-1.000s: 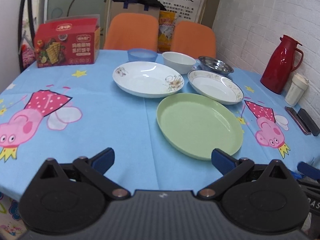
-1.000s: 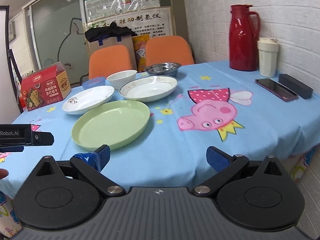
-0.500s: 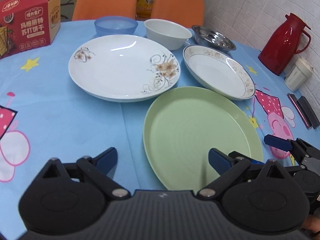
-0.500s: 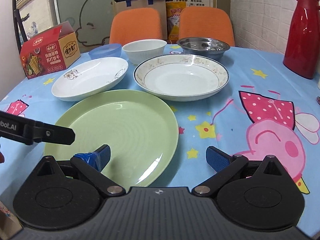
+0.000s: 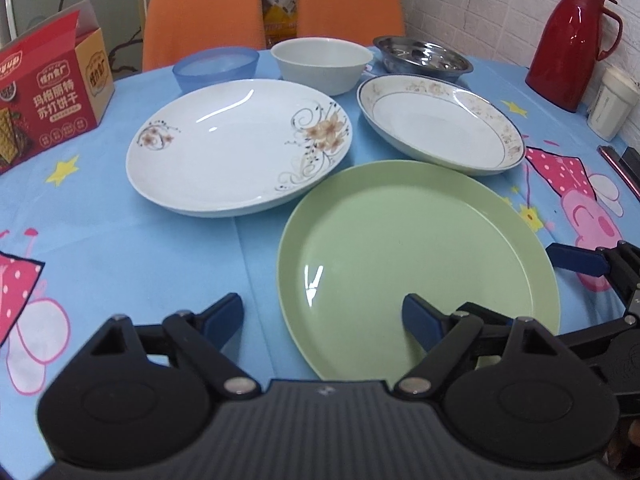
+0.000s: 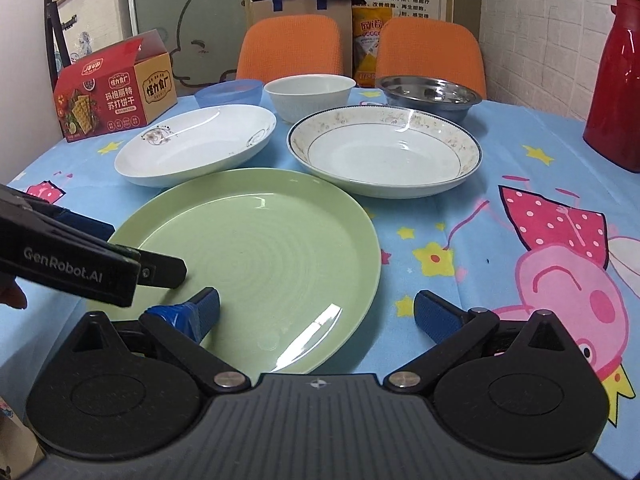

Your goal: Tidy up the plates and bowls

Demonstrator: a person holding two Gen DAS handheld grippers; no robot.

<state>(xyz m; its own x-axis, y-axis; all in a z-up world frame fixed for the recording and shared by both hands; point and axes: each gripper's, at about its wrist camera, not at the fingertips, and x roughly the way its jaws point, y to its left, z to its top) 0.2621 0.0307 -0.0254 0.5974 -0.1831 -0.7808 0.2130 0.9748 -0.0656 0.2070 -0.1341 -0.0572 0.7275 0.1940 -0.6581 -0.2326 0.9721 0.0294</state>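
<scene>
A large green plate [image 5: 400,248] lies nearest on the blue tablecloth. My left gripper [image 5: 320,316] straddles the plate's left rim, one finger over the plate, one over the cloth. Its jaws are closing and its pads press on nothing. My right gripper [image 6: 316,310] stands open across the green plate's [image 6: 256,256] right rim. Behind lie a white floral plate [image 5: 236,148] and a gold-rimmed plate [image 5: 436,124]. Further back stand a blue bowl [image 5: 216,66], a white bowl [image 5: 320,64] and a steel bowl [image 5: 420,58].
A red cracker box [image 5: 44,104] stands at the back left. A red thermos [image 5: 572,40], a white cup [image 5: 612,100] and a phone [image 5: 620,164] are at the right by the brick wall. Two orange chairs [image 6: 292,48] stand behind the table.
Both grippers have come forward and down from the table's near edge to the green plate, one on each side. The left jaws have narrowed a little.
</scene>
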